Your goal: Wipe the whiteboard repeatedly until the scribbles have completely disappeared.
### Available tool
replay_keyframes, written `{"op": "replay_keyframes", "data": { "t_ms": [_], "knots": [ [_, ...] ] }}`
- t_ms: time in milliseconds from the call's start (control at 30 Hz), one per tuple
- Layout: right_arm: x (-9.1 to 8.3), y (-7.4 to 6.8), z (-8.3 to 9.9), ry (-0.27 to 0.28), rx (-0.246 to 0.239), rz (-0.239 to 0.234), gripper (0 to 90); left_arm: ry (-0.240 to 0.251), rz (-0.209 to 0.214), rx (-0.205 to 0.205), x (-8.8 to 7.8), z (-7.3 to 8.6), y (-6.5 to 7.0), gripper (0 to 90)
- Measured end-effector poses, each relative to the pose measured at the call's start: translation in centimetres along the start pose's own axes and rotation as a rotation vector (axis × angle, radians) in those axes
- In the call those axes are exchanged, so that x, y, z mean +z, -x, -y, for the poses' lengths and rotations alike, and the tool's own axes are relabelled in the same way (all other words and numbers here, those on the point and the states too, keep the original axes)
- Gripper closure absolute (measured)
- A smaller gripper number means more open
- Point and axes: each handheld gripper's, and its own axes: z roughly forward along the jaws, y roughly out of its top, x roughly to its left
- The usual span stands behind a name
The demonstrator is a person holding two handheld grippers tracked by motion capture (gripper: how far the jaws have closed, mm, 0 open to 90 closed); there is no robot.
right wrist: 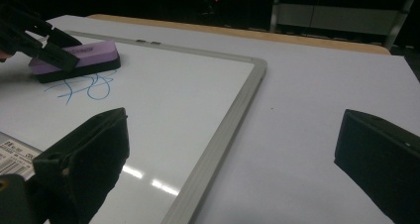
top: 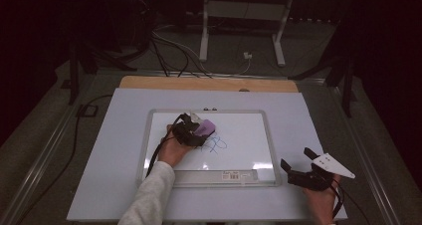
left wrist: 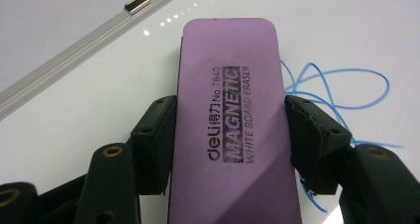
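A purple magnetic whiteboard eraser [left wrist: 230,130] is clamped between the two black jaws of my left gripper [top: 194,133], which is shut on it. The eraser [top: 205,128] rests flat on the whiteboard [top: 239,130], just left of a blue pen scribble [top: 215,145]. The scribble [left wrist: 337,90] runs out from under the eraser's right side. From the right gripper view, the eraser [right wrist: 74,58] and scribble [right wrist: 84,87] lie at far left. My right gripper [top: 294,159] stands open over the table, right of the board's frame [right wrist: 223,135], with nothing between its jaws.
The whiteboard lies on a pale table top [top: 308,115] with a wooden strip [top: 209,83] along its far edge. A barcode label [top: 231,175] sits on the board's near tray. Cables [top: 169,51] and a white stand [top: 244,16] are on the floor beyond.
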Motion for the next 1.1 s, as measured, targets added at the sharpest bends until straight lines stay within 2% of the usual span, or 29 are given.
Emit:
{"op": "replay_keyframes", "data": {
  "t_ms": [67,133,267,333,400,433,733,833,900,967,1100],
  "knots": [
    [0.0,0.0,0.0,0.000,0.001,0.001,0.7,0.001,-0.011,-0.017,0.0,0.0,-0.2,41.8],
    [-0.1,0.0,0.0,0.000,0.001,0.002,0.7,-0.001,-0.060,-0.033,0.0,0.0,-0.5,41.8],
    [-0.1,0.1,0.0,0.001,0.005,0.003,0.7,0.000,-0.094,-0.112,0.0,0.3,-1.7,41.8],
    [-0.1,0.1,0.0,0.001,0.005,0.002,0.7,0.001,-0.100,-0.131,0.0,0.4,-1.9,41.7],
    [-0.1,0.1,0.0,0.000,0.005,0.002,0.7,-0.008,-0.111,-0.121,0.0,0.3,-1.6,41.7],
    [-0.1,0.1,0.0,0.000,0.005,0.001,0.7,-0.012,-0.092,-0.117,-0.1,0.3,-1.5,41.7],
    [0.0,-0.1,0.0,-0.005,0.000,0.000,0.7,-0.020,0.032,0.013,-1.0,0.9,0.9,41.8],
    [0.0,0.0,0.0,-0.005,0.000,0.000,0.7,-0.023,0.050,0.040,-1.2,1.1,1.3,41.7],
    [0.0,0.0,0.1,-0.006,0.001,0.001,0.7,-0.022,0.042,0.036,-1.2,1.2,1.3,41.8],
    [0.0,0.0,0.0,-0.002,0.001,0.002,0.7,-0.025,0.000,0.029,-1.2,1.1,1.1,41.7],
    [-0.1,0.1,0.0,-0.001,0.006,0.005,0.7,-0.030,-0.097,-0.027,-1.1,1.2,-0.1,41.7]
  ]
}}
